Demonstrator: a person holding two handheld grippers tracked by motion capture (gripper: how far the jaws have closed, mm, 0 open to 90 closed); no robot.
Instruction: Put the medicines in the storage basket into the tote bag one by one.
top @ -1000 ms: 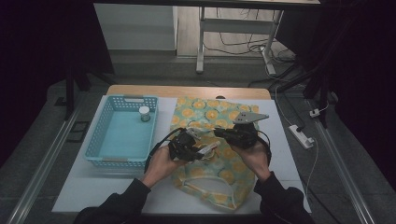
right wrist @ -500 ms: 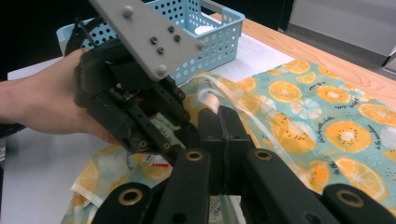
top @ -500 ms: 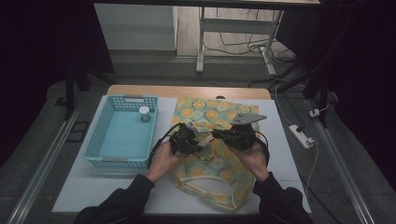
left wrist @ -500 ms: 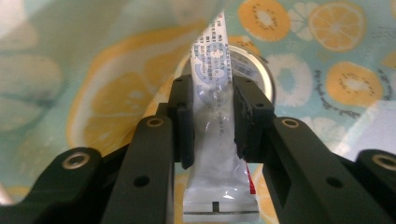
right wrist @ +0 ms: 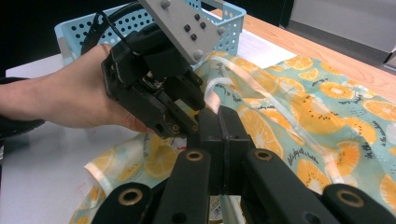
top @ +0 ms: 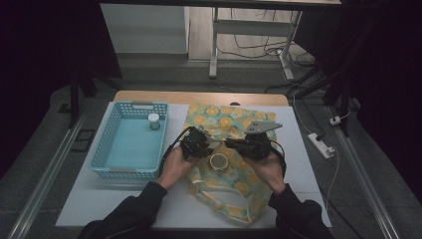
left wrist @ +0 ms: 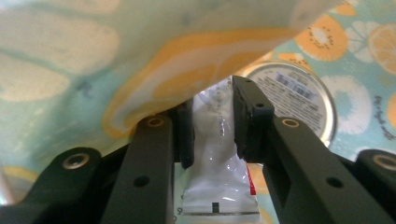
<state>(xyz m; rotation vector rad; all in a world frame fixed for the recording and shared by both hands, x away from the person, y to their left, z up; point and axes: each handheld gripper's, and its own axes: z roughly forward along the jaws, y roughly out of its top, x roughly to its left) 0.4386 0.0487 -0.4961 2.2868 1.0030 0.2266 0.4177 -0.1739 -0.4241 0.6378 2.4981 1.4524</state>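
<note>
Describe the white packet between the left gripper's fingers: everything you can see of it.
The white packet is a glossy plastic sachet, crinkled and catching the light, with faint grey print and a red patch at its lower right edge. Its flat sealed end points toward the camera; the far end runs under the lifted fold of the fruit-print bag. The left gripper has a black finger pressed against each side of it, so it looks pinched. Behind it lies a round silver lid with a barcode label.

Dim, murky high view; gripper views brighter, softly blurred.
</note>
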